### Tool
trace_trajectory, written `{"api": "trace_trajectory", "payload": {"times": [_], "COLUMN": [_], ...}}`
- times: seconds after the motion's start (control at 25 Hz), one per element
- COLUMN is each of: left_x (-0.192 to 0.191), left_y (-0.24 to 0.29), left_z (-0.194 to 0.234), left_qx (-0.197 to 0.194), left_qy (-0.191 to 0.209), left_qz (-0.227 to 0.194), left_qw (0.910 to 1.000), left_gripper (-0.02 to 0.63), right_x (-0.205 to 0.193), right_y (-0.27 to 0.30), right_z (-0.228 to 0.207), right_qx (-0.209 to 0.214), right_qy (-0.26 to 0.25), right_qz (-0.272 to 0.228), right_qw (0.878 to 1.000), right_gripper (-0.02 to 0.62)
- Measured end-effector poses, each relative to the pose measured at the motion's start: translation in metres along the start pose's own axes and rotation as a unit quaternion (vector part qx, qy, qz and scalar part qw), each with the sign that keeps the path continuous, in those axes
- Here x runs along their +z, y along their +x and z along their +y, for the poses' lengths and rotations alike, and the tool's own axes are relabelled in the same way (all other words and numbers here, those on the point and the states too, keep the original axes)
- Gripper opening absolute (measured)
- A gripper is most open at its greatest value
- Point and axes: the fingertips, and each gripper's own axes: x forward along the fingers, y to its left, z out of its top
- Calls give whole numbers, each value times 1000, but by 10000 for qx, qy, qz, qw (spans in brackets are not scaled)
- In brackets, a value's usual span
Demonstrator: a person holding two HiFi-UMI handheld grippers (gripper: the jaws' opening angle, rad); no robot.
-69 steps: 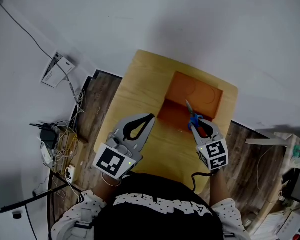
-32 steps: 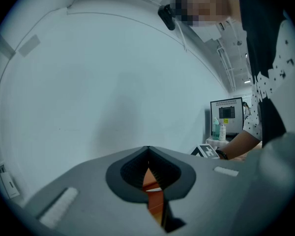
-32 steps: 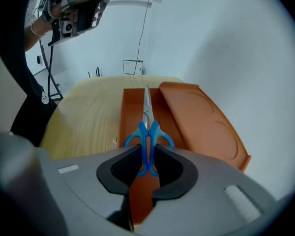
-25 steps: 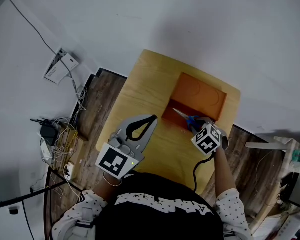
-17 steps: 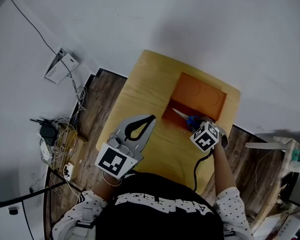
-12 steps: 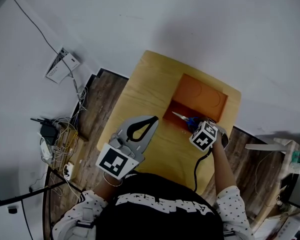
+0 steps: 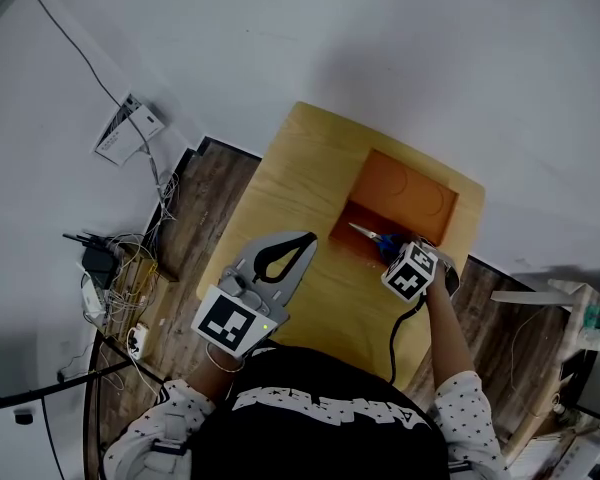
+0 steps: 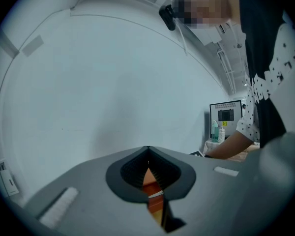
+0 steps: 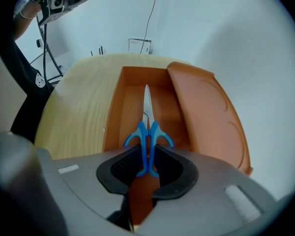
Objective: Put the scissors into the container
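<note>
Left gripper (image 7: 305, 238): hovers over the near left part of the light wooden table (image 7: 290, 183), apart from the work. Jaws together at the tips, nothing between them; the orange in the slot behind the tips is the box beyond.

Orange plastic rectangular container (image 7: 352, 230): sits on the table's right half, its flat orange lid (image 7: 412, 190) thrown back toward the wall, tray open.

Blue-handled scissors with steel blades (image 7: 372, 236): over the open tray, blades closed and running along its length. Handles sit at the tray's near end. Cannot tell whether the blades touch the tray floor.

Right gripper (image 7: 392, 250): at the container's near edge, jaws clamped on the two blue handle loops, pads pressing either side.

Progress, as judged: scissors are lifted, carried and lined up inside the tray's outline. Left to do: lower if needed, let go, draw the right gripper clear. Lid is not yet shut; the task does not ask for it.
</note>
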Motion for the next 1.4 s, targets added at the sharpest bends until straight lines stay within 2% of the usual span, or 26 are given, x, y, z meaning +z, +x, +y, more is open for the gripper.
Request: {"api": "trace_trajectory", "payload": {"times": [0.4, 0.96, 1.4], "left_x": [2, 1, 2], "left_y": [-1, -1, -1], "left_z": [-1, -3, -5], "left_qx": [1, -2, -38], "left_qy": [9, 9, 3], "left_qz": [-14, -6, -30], "left_qw": [10000, 10000, 10000], "left_gripper": [0, 0, 0], "right_x": [2, 1, -3], "right_y": [-3, -3, -4], "right_z": [0, 1, 2], "right_qx": [26, 44, 87], "right_qy": [-16, -39, -243], "right_qz": [-161, -150, -92], "right_qw": [9999, 9999, 9996], "right_gripper": [97, 98, 112]}}
